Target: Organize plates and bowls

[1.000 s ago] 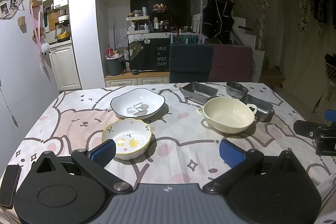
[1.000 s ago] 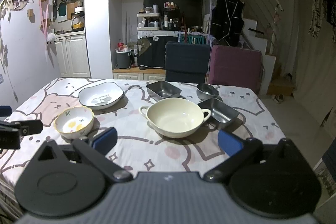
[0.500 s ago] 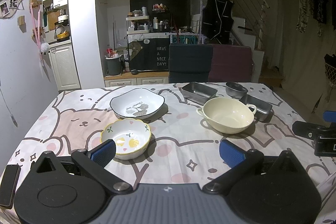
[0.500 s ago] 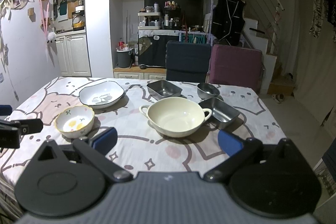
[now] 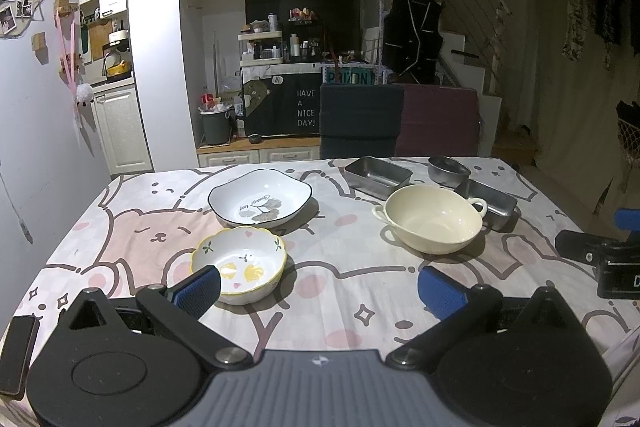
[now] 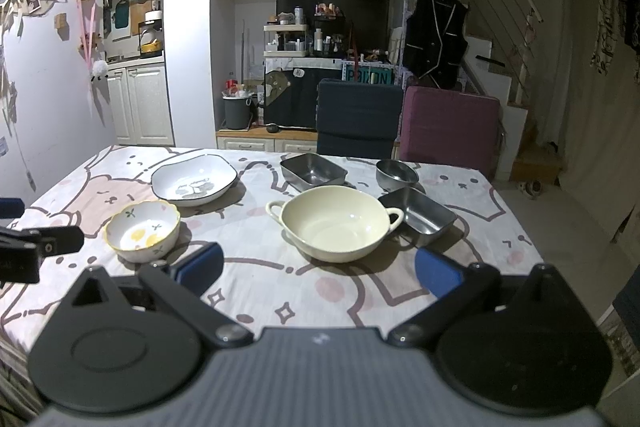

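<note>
A small flower-rimmed bowl (image 5: pixel 240 267) (image 6: pixel 142 230) sits near the front left of the table, just beyond my left gripper's left pad. Behind it lies a white square plate (image 5: pixel 260 197) (image 6: pixel 195 179). A cream two-handled bowl (image 5: pixel 434 217) (image 6: pixel 334 223) stands mid-right, with two steel trays (image 5: pixel 378 175) (image 6: pixel 418 213) and a small steel bowl (image 5: pixel 449 171) (image 6: pixel 396 173) beside it. My left gripper (image 5: pixel 320 289) is open and holds nothing, low over the front edge. My right gripper (image 6: pixel 318 269) is open and holds nothing, in front of the cream bowl.
The table wears a bear-print cloth (image 5: pixel 340 267). A dark phone (image 5: pixel 16 351) lies at the front left corner. Two chairs, navy (image 6: pixel 358 117) and maroon (image 6: pixel 450 131), stand at the far side. Kitchen cabinets and stairs lie beyond.
Both grippers have drifted very slightly; the dishes have not moved and both stay open.
</note>
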Tool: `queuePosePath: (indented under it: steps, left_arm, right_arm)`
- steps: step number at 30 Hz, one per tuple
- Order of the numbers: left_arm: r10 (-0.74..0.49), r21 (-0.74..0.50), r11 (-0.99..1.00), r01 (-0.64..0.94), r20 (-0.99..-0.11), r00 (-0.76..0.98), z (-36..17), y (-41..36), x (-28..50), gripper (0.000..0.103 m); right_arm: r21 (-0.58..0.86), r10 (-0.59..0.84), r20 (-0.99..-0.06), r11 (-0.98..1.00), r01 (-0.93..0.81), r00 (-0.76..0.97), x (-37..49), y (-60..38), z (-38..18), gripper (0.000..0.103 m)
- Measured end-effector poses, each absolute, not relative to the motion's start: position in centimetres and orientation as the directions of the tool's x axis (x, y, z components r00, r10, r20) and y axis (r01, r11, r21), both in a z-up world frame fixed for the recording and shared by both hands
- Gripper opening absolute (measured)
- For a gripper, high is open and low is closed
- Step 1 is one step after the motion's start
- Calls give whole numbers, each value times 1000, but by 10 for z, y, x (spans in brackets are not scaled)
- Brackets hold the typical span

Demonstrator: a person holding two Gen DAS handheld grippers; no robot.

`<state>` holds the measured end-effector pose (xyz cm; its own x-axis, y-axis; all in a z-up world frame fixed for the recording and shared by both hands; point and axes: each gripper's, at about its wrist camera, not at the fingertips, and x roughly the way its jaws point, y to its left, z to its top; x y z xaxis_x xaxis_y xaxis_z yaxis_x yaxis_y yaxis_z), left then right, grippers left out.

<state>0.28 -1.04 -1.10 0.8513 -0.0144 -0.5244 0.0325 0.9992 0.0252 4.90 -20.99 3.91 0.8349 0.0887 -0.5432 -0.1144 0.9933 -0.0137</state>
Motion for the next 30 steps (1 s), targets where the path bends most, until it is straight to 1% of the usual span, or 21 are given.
queuePosePath:
  steps: [23,30]
  left_arm:
    - [-13,26,999,31,-522,853,-14,-13,4,103]
    - [-1,35,999,22,-514,858,-6,-20,5,103]
  right_arm:
    - [-20,83,-547,993,-113,833,50,-211,41,103]
    - [-19,84,-539,994,-111,838,49,-212,42,103]
